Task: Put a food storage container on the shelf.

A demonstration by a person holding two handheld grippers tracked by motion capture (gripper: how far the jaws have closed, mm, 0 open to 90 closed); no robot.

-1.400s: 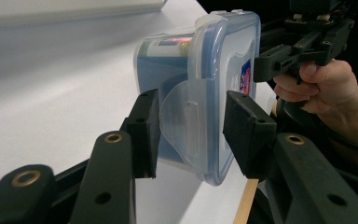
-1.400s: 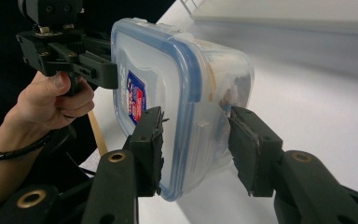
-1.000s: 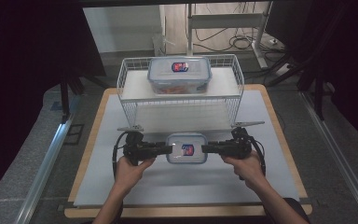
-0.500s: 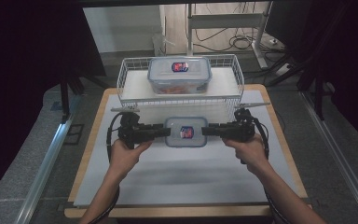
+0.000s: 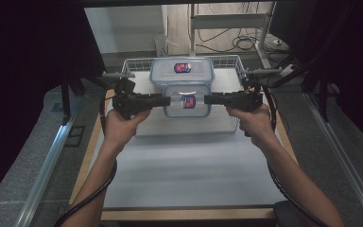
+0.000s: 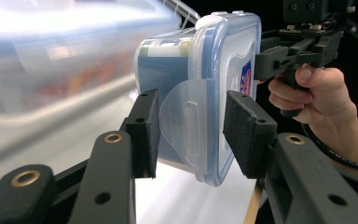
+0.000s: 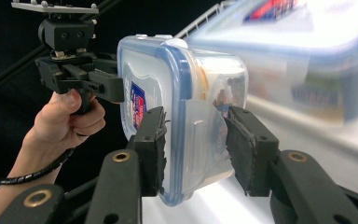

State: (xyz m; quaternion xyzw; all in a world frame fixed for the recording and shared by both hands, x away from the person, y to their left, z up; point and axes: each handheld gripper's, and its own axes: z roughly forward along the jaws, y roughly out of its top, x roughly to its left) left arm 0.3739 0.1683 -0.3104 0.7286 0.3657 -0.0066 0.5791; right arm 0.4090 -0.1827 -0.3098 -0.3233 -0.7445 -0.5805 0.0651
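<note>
A small clear food container [image 5: 187,100] with a blue-rimmed lid and a red-and-blue label hangs in the air above the white mat [image 5: 184,170]. My left gripper [image 5: 165,100] is shut on its left end and my right gripper [image 5: 208,99] on its right end. In the left gripper view the black pads [image 6: 242,130] press lid and base on either side of the container's [image 6: 214,70] end flap, with the right gripper [image 6: 263,65] at its far end. The right gripper view shows the same grip [image 7: 198,144] on the container [image 7: 158,79], with the left gripper [image 7: 112,88] beyond.
A larger lidded container [image 5: 182,71] with the same label sits on a white wire rack [image 5: 137,61] just behind the lifted one; it is blurred in both gripper views [image 6: 51,56] [image 7: 298,56]. A wooden board edges the mat. Dark curtains and metal rails flank the table.
Both hands have risen together and carried the small container from the mat up to about the rack's top, closer to the larger container. The grips have not changed.
</note>
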